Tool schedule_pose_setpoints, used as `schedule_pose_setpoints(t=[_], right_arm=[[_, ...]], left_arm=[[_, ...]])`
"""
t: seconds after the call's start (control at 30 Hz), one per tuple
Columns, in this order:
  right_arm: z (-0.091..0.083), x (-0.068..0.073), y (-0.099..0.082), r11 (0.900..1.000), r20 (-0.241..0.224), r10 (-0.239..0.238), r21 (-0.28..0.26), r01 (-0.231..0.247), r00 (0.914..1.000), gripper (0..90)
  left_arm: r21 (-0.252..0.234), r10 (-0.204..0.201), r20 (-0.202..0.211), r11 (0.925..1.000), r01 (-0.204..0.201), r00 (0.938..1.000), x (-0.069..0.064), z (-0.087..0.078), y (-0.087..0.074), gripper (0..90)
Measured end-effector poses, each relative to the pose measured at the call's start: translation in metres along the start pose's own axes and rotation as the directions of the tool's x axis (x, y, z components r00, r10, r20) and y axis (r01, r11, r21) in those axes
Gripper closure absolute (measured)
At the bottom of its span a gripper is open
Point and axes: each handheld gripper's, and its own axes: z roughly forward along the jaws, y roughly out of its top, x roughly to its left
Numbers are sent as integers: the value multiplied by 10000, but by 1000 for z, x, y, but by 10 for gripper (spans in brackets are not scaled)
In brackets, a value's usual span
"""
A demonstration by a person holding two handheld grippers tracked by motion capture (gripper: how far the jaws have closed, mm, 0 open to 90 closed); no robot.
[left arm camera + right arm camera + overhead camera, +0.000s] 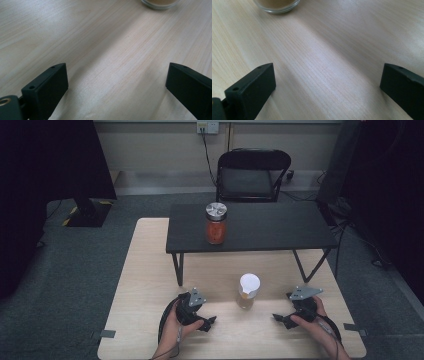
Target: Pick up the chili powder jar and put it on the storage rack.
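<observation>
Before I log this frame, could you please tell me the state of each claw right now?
Left claw: open, holding nothing, above the wooden table.
Right claw: open, holding nothing, the white-lidded jar sitting between the two.

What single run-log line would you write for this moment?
left gripper: open, empty | right gripper: open, empty | white-lidded jar: upright on table between them | red jar: on black shelf
</observation>
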Motion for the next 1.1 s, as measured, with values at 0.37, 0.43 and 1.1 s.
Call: schedule_pose_setpoints(t=[0.37, 0.43, 1.1], right_arm=[[0, 0, 0, 10000, 11, 11, -7, -11, 10000, 0], [0, 0, 0, 10000, 11, 12, -7, -12, 10000, 0], [0, 0, 0, 10000, 10, 11, -8, -11, 10000, 0]], left_arm=[[80, 344, -19, 9994, -344, 9994, 0, 0, -1, 31], [110, 360, -8, 9993, -360, 9994, 1, 0, -1, 27], [178, 306, -114, 9994, -304, 9995, -2, 0, 0, 0]])
